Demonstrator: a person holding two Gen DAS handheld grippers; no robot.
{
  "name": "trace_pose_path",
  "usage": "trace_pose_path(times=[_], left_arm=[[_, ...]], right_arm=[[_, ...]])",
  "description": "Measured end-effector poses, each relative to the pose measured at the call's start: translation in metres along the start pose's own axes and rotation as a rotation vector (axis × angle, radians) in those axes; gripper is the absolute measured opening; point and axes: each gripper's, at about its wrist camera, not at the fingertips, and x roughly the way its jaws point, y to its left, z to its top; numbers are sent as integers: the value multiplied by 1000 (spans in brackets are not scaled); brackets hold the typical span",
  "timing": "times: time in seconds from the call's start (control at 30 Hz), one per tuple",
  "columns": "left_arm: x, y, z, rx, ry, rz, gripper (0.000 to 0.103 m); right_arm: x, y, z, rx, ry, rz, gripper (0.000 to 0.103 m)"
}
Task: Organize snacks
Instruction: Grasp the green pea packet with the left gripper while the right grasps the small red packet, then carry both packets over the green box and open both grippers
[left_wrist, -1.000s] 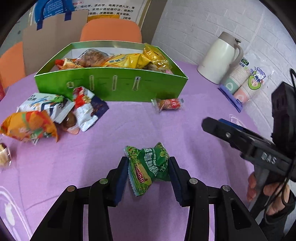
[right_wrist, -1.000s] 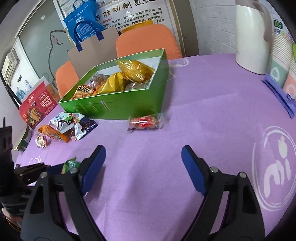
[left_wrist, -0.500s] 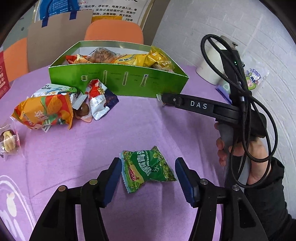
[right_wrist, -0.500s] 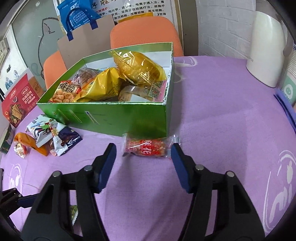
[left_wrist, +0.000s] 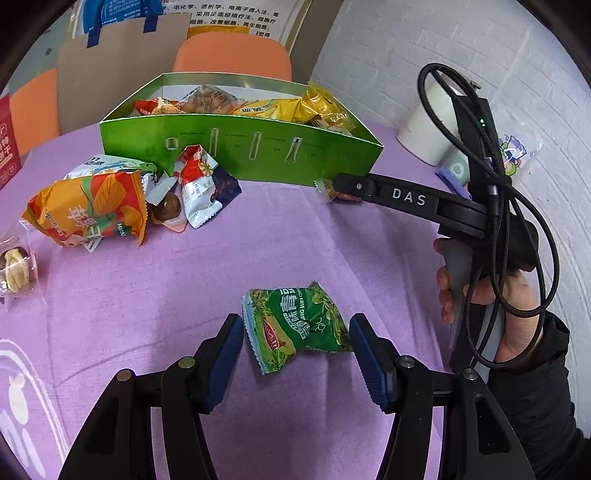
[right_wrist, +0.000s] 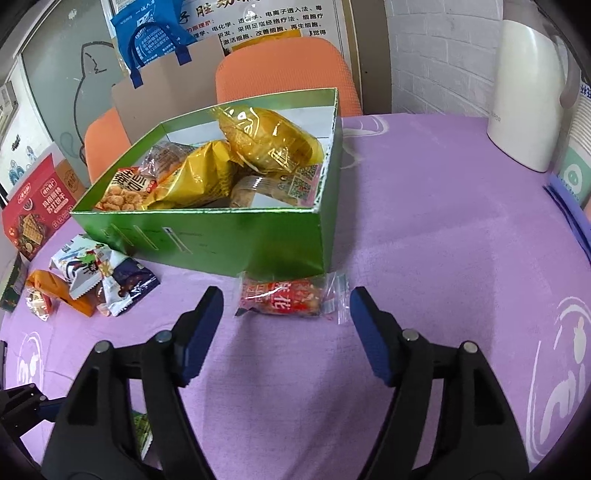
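The left tongs stand spread around a green snack packet lying on the purple desk, pads just clear of it. The right tongs have just been opening; a red snack packet lies between their blue pads, untouched, just at six o'clock of the green box's corner. From the left view, the right tool's arm hides most of that red packet. More packets lie at ten o'clock; one at the left edge is cut off.
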Motion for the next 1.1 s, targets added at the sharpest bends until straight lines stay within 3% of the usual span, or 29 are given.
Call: trace_pose_path(times=[0.07, 0.2, 0.43, 0.5, 0.53, 0.63, 0.9, 1.1], left_arm=[[0, 0, 0, 1, 2, 1, 61], [5, 2, -1, -4, 16, 5, 61], [7, 2, -4, -8, 22, -6, 60], [9, 0, -4, -2, 23, -8, 53], [11, 0, -4, -3, 29, -23, 43], [11, -3, -6, 9, 24, -15, 39], [-7, -2, -6, -29, -31, -41, 35], [-38, -3, 26, -15, -126, -16, 35]], right_arm=[[3, 0, 0, 0, 10, 3, 72], [0, -3, -3, -8, 3, 5, 57], [-7, -5, -9, 1, -7, 21, 52], [-10, -5, -12, 8, -7, 32, 51], [-13, -5, -15, 13, -8, 38, 51], [-23, -3, -22, 19, -24, 51, 50], [-59, -1, -28, 51, -99, 120, 50], [-84, 12, -11, 27, -173, 174, 50]])
